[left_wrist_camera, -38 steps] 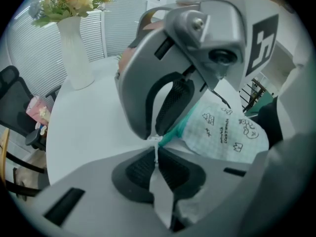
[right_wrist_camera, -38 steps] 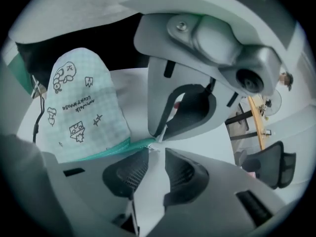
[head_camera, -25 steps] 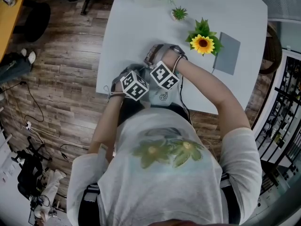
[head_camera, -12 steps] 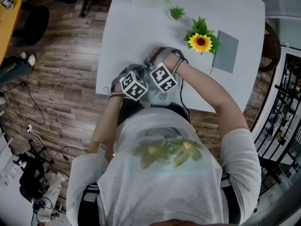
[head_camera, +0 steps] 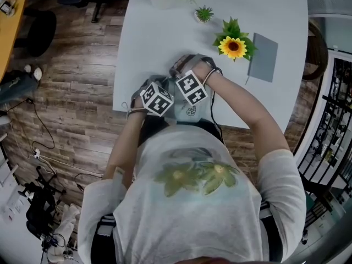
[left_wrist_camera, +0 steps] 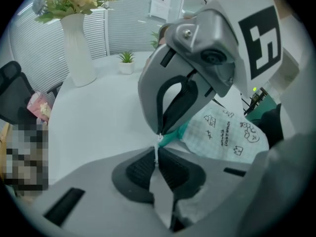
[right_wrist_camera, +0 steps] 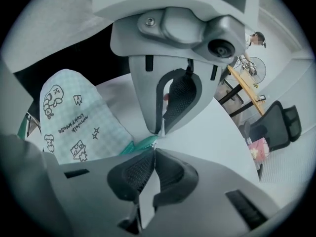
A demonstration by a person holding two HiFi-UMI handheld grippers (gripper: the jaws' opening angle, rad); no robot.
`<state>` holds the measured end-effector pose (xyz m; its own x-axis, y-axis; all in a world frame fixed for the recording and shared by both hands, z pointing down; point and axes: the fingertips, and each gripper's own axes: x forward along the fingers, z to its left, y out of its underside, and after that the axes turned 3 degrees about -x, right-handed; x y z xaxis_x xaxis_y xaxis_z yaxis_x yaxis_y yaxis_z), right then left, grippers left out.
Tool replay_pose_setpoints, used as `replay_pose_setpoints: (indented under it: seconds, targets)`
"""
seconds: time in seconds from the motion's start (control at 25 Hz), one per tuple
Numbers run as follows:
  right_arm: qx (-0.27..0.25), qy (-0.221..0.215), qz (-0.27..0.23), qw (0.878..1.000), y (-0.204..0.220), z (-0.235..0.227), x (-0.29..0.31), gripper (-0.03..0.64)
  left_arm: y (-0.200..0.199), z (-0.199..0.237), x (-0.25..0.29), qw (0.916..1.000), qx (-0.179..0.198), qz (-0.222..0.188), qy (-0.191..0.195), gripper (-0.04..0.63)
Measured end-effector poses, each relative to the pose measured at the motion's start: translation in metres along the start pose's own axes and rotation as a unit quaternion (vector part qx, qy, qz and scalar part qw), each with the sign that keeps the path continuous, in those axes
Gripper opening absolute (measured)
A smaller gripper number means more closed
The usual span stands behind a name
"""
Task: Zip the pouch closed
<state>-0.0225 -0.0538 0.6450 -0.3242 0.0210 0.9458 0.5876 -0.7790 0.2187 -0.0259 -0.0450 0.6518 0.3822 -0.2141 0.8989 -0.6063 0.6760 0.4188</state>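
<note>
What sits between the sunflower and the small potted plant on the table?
Nothing. The head view shows bare table between the sunflower and the small potted plant.

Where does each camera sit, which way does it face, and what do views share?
Head view: on the head, looking steeply down at the table; torso and arms show.
Left gripper view: on the left gripper, facing a vase; own shut jaws show.
Right gripper view: on the right gripper, facing a desk; own shut jaws show.
Shared: gripper views face each other over the pouch.
</note>
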Motion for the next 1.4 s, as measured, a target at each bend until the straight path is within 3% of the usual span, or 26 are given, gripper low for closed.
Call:
replay_pose_setpoints:
  seconds: [1.4]
  targets:
    - [0.101, 0.031, 0.006, 0.994, 0.010, 0.009, -0.012, 0.018, -0.001, 0.002, 0.001, 0.9998, -0.016, 0.008, 0.011, 0.026]
